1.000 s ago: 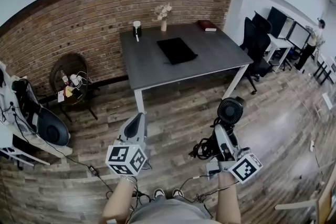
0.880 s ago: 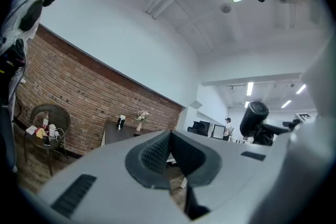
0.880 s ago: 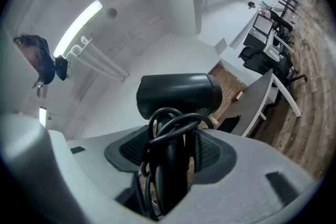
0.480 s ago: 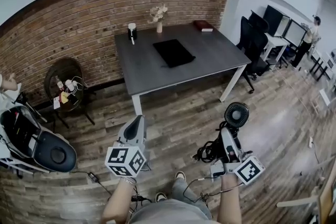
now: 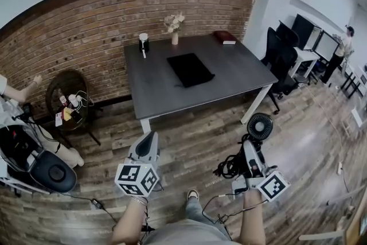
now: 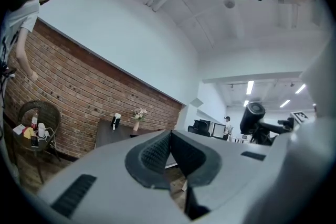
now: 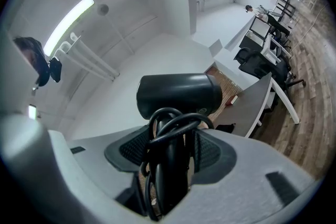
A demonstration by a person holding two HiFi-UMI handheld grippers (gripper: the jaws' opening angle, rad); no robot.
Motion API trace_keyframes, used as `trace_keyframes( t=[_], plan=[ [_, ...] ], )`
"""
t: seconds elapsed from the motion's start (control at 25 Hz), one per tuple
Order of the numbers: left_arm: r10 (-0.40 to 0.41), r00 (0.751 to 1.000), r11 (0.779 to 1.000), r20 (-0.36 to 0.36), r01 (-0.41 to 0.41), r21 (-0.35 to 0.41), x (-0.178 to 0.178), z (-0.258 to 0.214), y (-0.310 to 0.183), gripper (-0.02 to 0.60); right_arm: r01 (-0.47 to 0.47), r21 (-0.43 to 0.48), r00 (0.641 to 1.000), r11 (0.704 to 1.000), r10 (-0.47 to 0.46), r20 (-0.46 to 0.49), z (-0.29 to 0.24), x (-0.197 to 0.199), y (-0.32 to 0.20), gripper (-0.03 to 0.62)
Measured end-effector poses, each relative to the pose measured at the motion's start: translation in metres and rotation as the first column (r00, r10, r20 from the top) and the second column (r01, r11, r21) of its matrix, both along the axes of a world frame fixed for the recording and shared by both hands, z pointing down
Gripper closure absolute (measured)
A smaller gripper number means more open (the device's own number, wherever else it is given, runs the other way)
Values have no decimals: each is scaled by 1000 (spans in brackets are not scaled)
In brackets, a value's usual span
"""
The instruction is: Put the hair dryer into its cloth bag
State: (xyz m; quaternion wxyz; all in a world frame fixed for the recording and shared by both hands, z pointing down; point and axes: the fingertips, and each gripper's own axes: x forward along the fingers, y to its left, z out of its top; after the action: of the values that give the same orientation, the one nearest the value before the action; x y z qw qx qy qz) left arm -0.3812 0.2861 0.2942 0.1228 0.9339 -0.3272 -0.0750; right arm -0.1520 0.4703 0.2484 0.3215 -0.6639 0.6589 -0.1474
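target: cloth bag (image 5: 190, 69), black, flat on the grey table (image 5: 235, 63), roughly mid-top.
bearing: bag lies ahead of both grippers, between their lines and well apart from them, with wood floor and the near table edge in between.
bag axis: long side runs away from the person, skewed a little to the right at the near end. A thin string shows at the near edge, so the mouth is probably there; too small to be sure.
right gripper (image 5: 249, 145): clamped on the hair dryer (image 5: 259, 126) by its handle, with the coiled cord (image 5: 229, 166) caught in the same grip. In the right gripper view the pads press the handle and cord loops (image 7: 167, 157).
dryer pose: head sits past the fingertips, barrel (image 7: 178, 94) crosswise to the jaw line, round grille facing up in the head view.
left gripper (image 5: 150, 136): jaws closed, nothing between them (image 6: 169, 152); free to open the bag.
nearer hand: left looks slightly nearer the bag; a close call.
next move: carry both to the table, left on the bag mouth, right feeds the dryer in along the bag's long side.
clutter: cup (image 5: 143, 41), vase (image 5: 174, 31) and book (image 5: 225, 37) line the far edge, clear of the bag.
obstacles: table leg (image 5: 255, 101) and office chair (image 5: 281, 51) to the right; round chair with bottles (image 5: 70, 97) to the left. Neither is on the direct path.
risk: loose cord loops could snag on the bag mouth.
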Motion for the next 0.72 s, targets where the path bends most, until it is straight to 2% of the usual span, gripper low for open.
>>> trace_keyframes(
  t=[0.4, 0.72],
  plan=[
    [-63, 998, 998, 16, 63, -13, 80, -4, -66, 575, 50, -14, 999, 999, -50, -3, -5, 92, -74, 358],
    [-81, 996, 997, 37, 81, -8, 147, -2, -106, 576, 70, 0, 997, 998, -70, 19, 0, 166, -118, 358]
  ],
)
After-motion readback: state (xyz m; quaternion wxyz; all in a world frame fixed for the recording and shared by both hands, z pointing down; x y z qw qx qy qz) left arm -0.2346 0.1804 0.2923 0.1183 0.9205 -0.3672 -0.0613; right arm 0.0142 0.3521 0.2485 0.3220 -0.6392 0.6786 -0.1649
